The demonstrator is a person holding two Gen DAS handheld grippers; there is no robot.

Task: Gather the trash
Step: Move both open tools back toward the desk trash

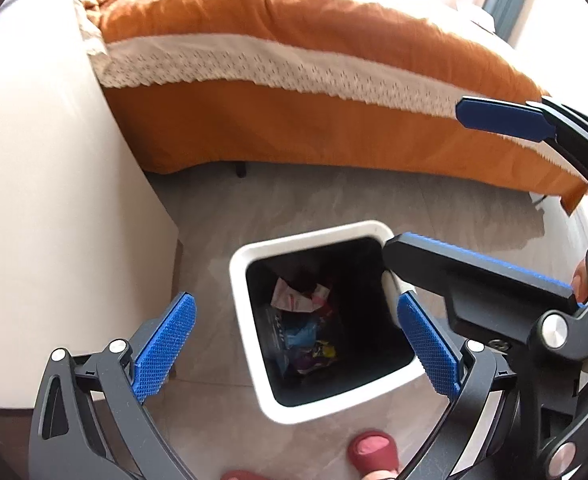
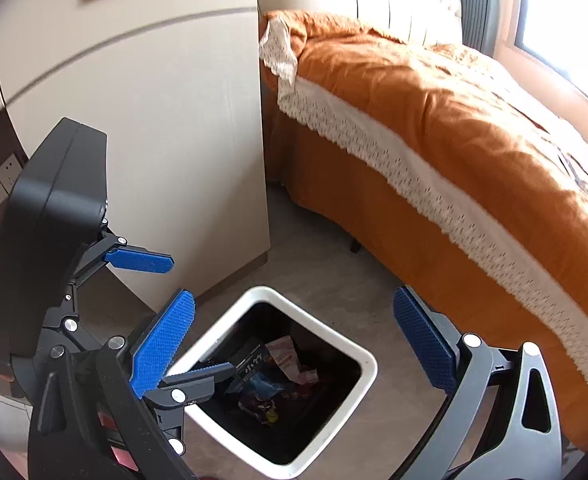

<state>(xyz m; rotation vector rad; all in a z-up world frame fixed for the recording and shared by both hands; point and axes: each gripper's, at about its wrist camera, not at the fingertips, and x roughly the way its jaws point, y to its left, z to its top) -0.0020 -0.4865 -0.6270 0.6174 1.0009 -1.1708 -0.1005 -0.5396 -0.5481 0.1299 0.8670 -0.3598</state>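
Above the white, square-mouthed plastic waste bin (image 1: 249,264) with a black liner, both tongs hang with their blue ribbed pads spread wide and nothing between them. Left tongs (image 1: 294,344) straddle the bin's opening in the left wrist view, one pad (image 1: 161,348) over the floor on the cabinet side of the bin, the other over the bin's rim on the bed side. Right tongs (image 2: 294,348) are likewise released, framing the bin in the right wrist view. Each pair of tongs appears in the other's camera, just beside the bin. Inside the bin, at its bottom, lies the collected trash (image 1: 300,320): a crumpled white-and-pink wrapper, a blue scrap, a dark printed packet and a yellow-and-purple piece. Beside the bin on one side stands a tall cream-white cabinet (image 1: 45,184); beyond the bin is a bed covered with an orange quilt (image 1: 294,12) and a cream lace-edged sheet. Below the bin, on the grey tiled floor (image 1: 334,200), a red slipper toe (image 1: 374,452) shows.
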